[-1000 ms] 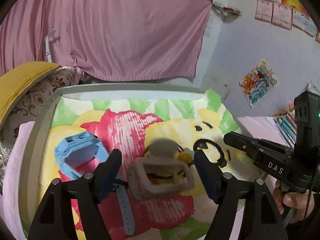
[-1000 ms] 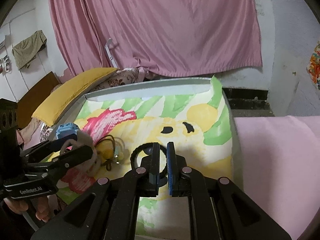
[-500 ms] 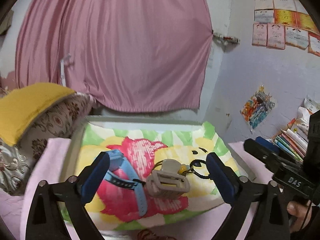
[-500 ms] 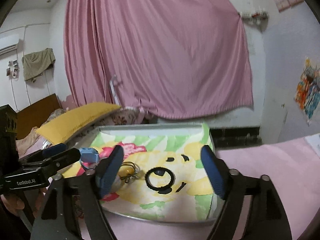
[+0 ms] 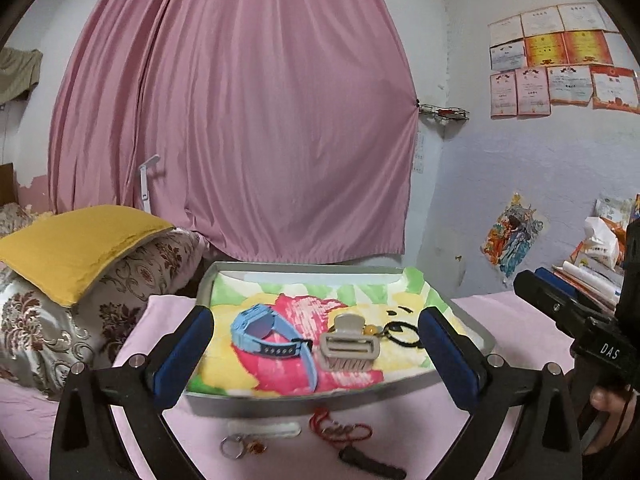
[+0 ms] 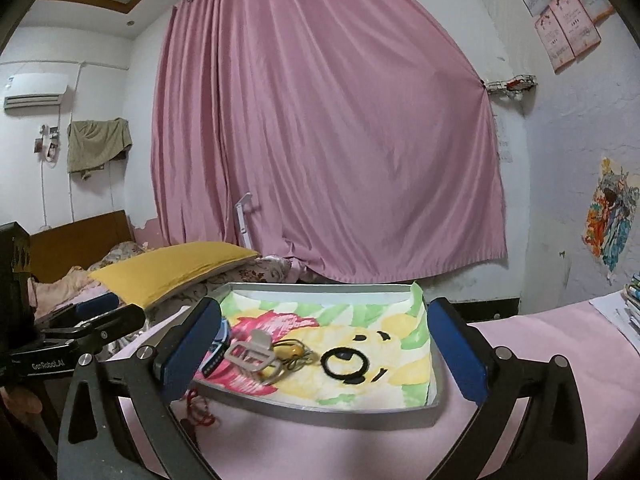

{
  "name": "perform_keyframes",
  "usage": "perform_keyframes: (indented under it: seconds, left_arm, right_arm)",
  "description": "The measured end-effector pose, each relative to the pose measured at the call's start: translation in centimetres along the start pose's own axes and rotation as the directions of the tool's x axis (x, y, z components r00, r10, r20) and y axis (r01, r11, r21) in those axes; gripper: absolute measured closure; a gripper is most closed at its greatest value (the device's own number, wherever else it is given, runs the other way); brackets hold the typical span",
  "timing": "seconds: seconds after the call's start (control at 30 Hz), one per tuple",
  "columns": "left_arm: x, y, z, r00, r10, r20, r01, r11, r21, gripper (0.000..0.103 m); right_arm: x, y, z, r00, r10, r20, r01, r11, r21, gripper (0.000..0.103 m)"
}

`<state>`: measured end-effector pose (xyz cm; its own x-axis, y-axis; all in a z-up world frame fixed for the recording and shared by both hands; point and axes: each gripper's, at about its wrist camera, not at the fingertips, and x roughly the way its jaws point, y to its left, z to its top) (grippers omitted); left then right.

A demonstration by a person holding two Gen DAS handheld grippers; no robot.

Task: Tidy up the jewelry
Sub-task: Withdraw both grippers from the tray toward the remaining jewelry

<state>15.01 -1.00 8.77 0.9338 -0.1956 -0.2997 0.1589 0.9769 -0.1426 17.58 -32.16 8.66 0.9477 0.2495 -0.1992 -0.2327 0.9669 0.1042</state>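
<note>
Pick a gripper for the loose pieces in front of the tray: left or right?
Left, probably. The red cord and key ring lie just below the open left gripper, ahead of the tray. The right gripper sees only the cord, off beside its left jaw.

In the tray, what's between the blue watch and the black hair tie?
The grey hair claw lies between the blue watch and black hair tie, with a yellow-beaded loop beside the tie. Left wrist view shows it clearest.
</note>
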Motion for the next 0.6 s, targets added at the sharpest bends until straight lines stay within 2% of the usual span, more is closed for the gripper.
perform_keyframes:
  seconds: [0.3, 0.5, 0.6]
  left_arm:
    - [-2.6, 1.4, -1.8, 1.0, 0.018, -0.013, -0.018, 1.0, 0.024, 0.001]
    - [-3.3, 3.1, -3.1, 0.996, 0.043, -0.072, -0.042, 0.999, 0.022, 0.001]
    - [-3.0, 3.9, -3.7, 0.991, 0.049, -0.123, -0.047, 0.999, 0.019, 0.001]
  right_arm:
    - [-1.2, 2.1, -0.9, 0.997, 0.046, -0.057, -0.051, 0.996, -0.075, 0.002]
    - [-1.0, 2.7, -2.0, 0.984, 0.075, -0.16, -0.094, 0.989, -0.113, 0.002]
    - [-0.2, 2.8, -2.7, 0.969, 0.092, -0.231, -0.119, 0.987, -0.106, 0.002]
